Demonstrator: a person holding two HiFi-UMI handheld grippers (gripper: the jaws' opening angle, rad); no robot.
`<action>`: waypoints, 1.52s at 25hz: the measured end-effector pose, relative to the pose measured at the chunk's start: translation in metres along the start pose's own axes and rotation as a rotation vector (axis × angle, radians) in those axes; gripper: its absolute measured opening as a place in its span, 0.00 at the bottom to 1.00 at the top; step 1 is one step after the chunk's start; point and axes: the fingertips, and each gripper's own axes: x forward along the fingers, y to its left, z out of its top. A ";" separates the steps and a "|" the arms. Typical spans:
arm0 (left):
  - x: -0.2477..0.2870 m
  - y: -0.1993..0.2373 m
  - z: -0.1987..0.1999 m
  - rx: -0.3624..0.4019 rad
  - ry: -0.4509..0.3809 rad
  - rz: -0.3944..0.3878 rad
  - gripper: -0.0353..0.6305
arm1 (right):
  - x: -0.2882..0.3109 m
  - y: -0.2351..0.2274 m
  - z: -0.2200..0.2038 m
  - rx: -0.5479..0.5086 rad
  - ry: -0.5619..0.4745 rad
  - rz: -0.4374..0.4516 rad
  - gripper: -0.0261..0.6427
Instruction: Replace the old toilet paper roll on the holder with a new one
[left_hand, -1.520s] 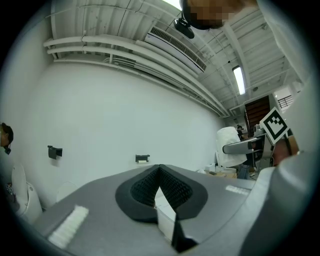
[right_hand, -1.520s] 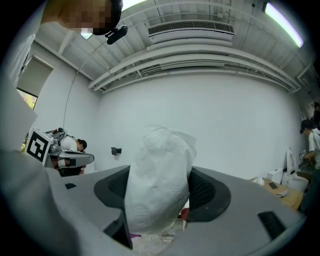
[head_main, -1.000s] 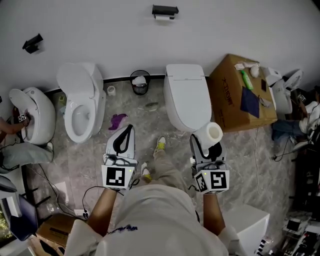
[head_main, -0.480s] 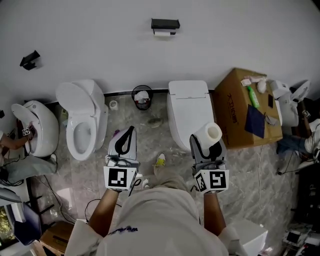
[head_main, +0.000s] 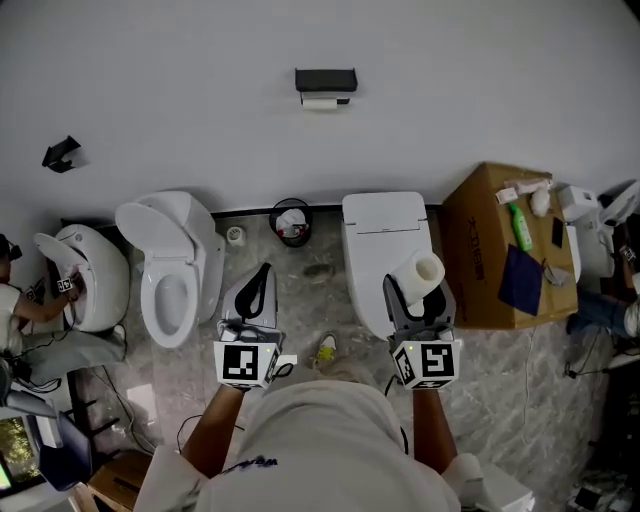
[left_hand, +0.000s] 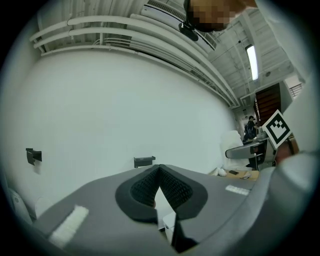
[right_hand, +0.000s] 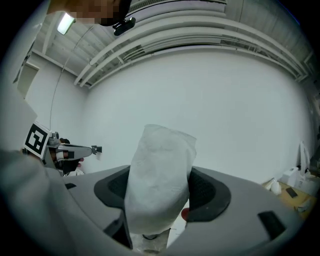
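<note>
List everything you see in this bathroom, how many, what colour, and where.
wall holder: one, black, high on the wall, white old roll under it.
second holder: one, black, wall far left.
open-lid toilet: one, white, left of centre.
closed-lid toilet: one, white, right of centre.
third toilet: one, white, far left.
bin: one, black, by the wall between the open-lid and closed-lid toilets.
cardboard box: one, brown, right; green bottle and dark cloth on top.
new toilet paper roll: one, white, gripped, lower right.
left hand-held gripper: one, grey, shut, empty.
right hand-held gripper: one, grey, shut on the new roll.
</note>
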 end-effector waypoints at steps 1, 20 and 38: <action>0.007 0.000 -0.001 0.002 0.005 0.008 0.05 | 0.007 -0.007 -0.003 0.013 0.006 0.003 0.50; 0.121 0.045 -0.011 0.020 -0.010 -0.002 0.05 | 0.123 -0.040 -0.015 0.028 0.047 0.020 0.50; 0.258 0.187 0.003 -0.002 -0.063 -0.034 0.05 | 0.289 -0.040 0.040 -0.021 0.011 -0.083 0.50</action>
